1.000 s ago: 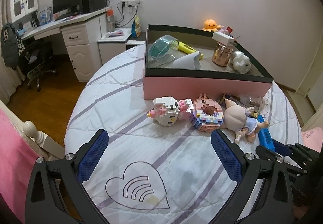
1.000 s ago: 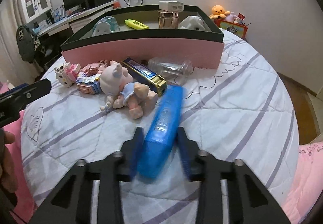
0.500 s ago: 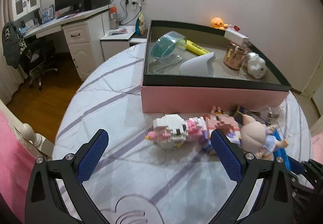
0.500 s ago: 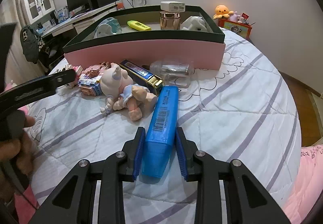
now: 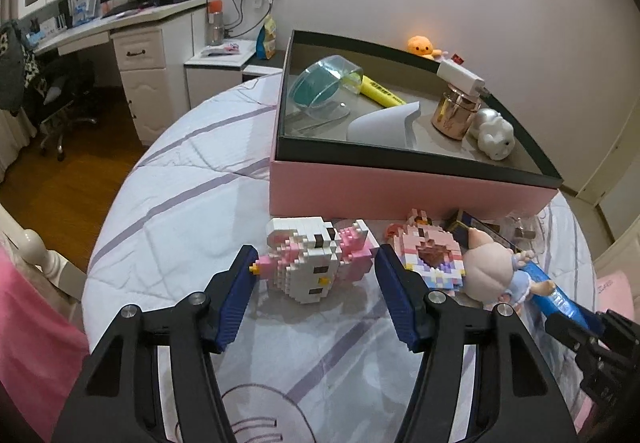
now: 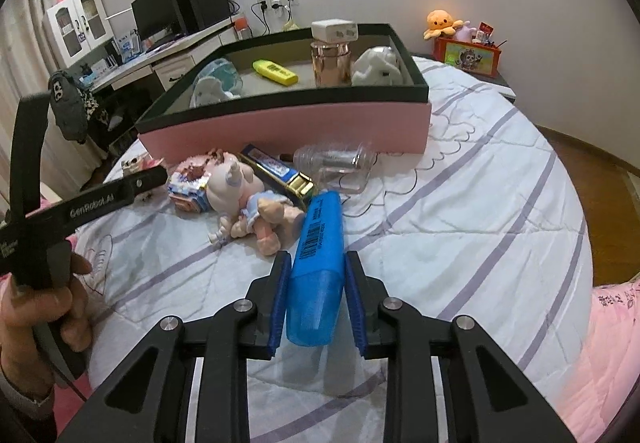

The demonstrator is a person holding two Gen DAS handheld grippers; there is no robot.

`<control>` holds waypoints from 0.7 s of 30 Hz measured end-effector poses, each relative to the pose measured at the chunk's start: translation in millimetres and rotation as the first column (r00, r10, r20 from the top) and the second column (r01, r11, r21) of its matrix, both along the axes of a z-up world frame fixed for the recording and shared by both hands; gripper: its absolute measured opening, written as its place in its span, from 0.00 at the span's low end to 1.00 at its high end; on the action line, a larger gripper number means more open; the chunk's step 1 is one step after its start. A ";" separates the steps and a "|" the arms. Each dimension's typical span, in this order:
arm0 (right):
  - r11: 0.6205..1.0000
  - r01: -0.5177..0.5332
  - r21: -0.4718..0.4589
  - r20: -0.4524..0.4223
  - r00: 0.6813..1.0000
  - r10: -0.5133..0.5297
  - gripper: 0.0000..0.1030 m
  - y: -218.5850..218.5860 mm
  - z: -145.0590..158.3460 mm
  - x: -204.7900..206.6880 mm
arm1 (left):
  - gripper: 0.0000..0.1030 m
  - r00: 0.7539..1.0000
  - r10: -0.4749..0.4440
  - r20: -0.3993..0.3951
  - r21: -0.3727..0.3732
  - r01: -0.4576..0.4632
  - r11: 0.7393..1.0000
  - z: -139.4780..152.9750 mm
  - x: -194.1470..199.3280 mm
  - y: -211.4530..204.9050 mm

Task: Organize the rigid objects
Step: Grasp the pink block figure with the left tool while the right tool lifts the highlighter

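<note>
1. Straddling the white block cat (image 5: 310, 263), the left gripper (image 5: 314, 285) has just been closing its jaws; the figure sits between the blue pads on the quilt (image 5: 192, 203), with a sliver of gap visible on each side, so the pads do not yet press it.
2. Its pink bow side points toward the right pad and its small yellow-tipped arm toward the left pad.
3. The right gripper (image 6: 316, 293) has its jaws narrowed onto the blue highlighter (image 6: 320, 243), both pads flat against the marker's sides near its cap end; the rest of the marker juts forward beyond the fingertips.
4. Just beyond the highlighter's far tip lie the doll (image 6: 244, 199), a dark blue and gold box (image 6: 276, 169) and a clear plastic bottle (image 6: 336, 161), all near the pink wall of the storage box (image 6: 288, 123).
5. A pastel block donut (image 5: 430, 257) lies just right of the cat, touching the doll.
6. Inside the storage box are a yellow highlighter (image 6: 276, 72), a rose-gold jar (image 6: 331, 61) and a white rabbit figure (image 6: 378, 65).
</note>
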State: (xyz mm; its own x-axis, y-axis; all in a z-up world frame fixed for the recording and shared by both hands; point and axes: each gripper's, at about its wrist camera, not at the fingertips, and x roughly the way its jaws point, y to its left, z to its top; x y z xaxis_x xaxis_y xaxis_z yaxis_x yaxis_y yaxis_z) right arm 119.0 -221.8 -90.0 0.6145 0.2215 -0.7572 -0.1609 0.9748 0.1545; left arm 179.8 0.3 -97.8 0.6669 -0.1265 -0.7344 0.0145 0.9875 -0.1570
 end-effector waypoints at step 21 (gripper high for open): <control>1.000 0.003 0.006 0.042 0.999 -0.003 0.18 -6.7 23.8 8.6 | 0.60 0.995 -0.031 0.090 -0.002 0.031 1.000 45.8 -15.6 6.3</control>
State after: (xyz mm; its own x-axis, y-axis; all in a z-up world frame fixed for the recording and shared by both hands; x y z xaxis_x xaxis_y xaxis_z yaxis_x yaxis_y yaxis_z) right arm 127.7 -228.5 -66.2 0.6463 0.2244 -0.7294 -0.1645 0.9743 0.1539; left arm 164.2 6.6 -52.0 0.7260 -0.1504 -0.6711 0.0594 0.9859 -0.1566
